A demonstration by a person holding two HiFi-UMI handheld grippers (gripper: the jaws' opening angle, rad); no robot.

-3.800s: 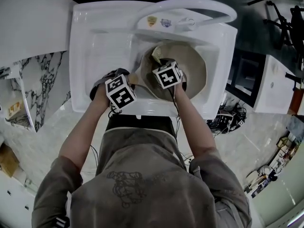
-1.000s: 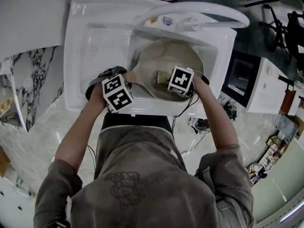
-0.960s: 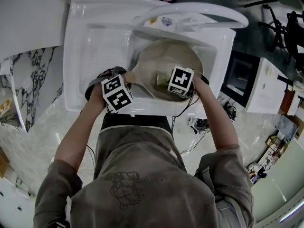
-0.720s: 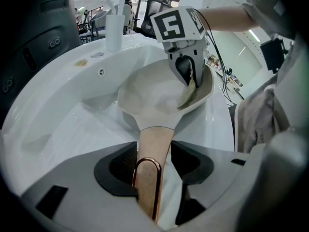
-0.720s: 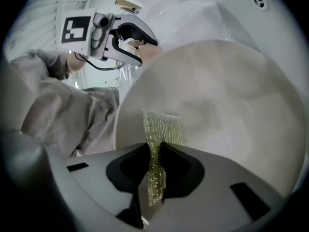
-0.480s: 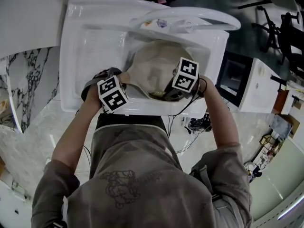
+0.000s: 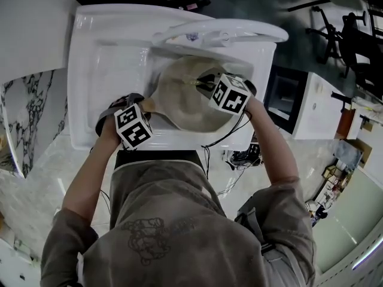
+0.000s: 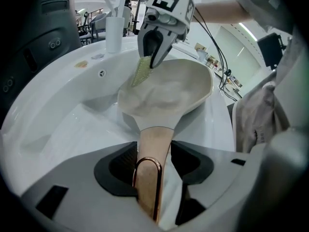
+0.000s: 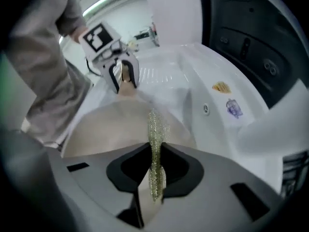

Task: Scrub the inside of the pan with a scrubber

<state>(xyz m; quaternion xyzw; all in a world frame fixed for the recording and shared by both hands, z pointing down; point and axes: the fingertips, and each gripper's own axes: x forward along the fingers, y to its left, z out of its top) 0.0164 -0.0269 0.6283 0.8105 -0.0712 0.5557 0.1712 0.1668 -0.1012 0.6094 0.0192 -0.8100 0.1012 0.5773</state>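
A beige pan (image 7: 179,100) lies tilted in the white sink (image 7: 99,58). My left gripper (image 7: 145,107) is shut on its copper-coloured handle (image 8: 153,151), at the pan's near-left side. In the left gripper view the pan's bowl (image 8: 176,88) opens away from me. My right gripper (image 7: 206,81) is shut on a thin yellow-green scrubber (image 9: 154,134) and holds it edge-on against the inside of the pan near its far rim. The left gripper view shows the right gripper (image 8: 153,57) pointing down, with the scrubber (image 8: 140,72) touching the pan's far-left wall.
A curved white faucet (image 7: 221,30) arches over the back of the sink. A drain fitting (image 9: 206,109) and two stickers (image 9: 227,98) sit on the sink's back wall. White counters (image 7: 27,34) flank the sink, and cables (image 7: 230,154) hang below it.
The right gripper has carried the scrubber from the pan's near rim across to its far side. The left gripper still holds the handle, and the pan has tilted slightly.
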